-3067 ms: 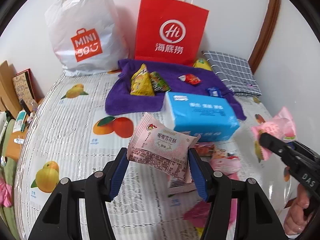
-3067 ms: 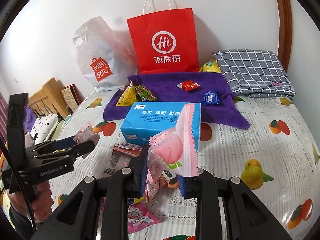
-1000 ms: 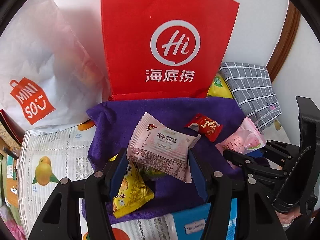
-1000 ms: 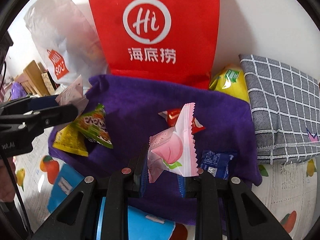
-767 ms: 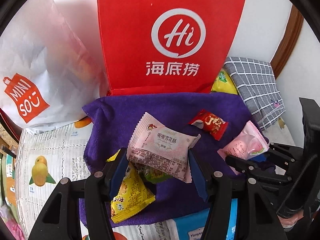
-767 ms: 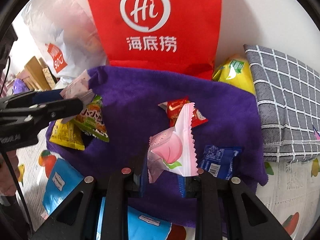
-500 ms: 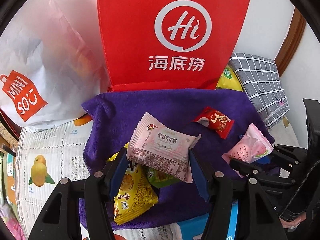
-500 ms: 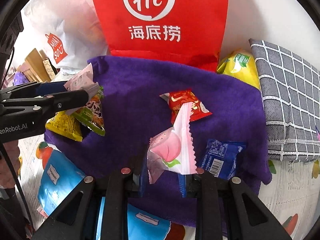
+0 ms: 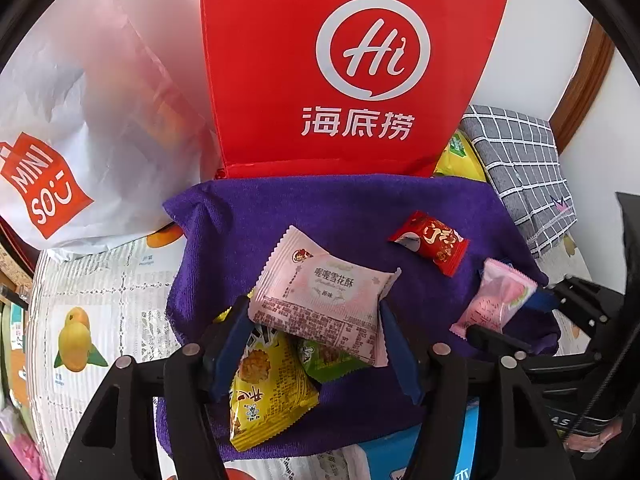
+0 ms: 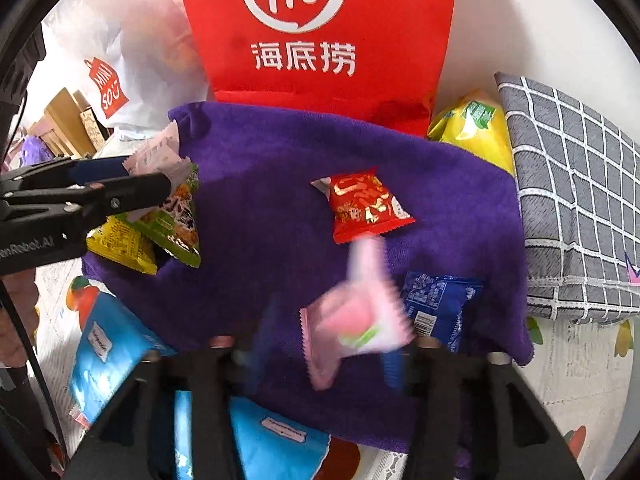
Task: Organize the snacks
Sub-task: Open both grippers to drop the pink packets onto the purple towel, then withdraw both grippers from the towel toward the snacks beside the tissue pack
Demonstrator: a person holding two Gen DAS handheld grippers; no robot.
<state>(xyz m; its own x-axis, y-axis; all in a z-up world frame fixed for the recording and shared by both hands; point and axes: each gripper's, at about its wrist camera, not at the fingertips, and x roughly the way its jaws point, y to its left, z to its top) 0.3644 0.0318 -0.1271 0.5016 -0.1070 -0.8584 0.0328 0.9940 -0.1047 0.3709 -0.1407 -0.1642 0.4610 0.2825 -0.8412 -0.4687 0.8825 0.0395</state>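
My right gripper (image 10: 324, 356) just opening over purple towel (image 10: 280, 160); peach snack (image 10: 356, 320) (blurred) seemingly loose between jaws. Left gripper (image 9: 316, 344) opening too, pale pink packet (image 9: 324, 296) between pads, above towel's near-left part.

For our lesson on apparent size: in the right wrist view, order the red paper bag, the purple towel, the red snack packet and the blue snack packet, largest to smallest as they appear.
1. purple towel
2. red paper bag, cropped by the frame's top edge
3. red snack packet and blue snack packet look about alike, so I won't rank them.
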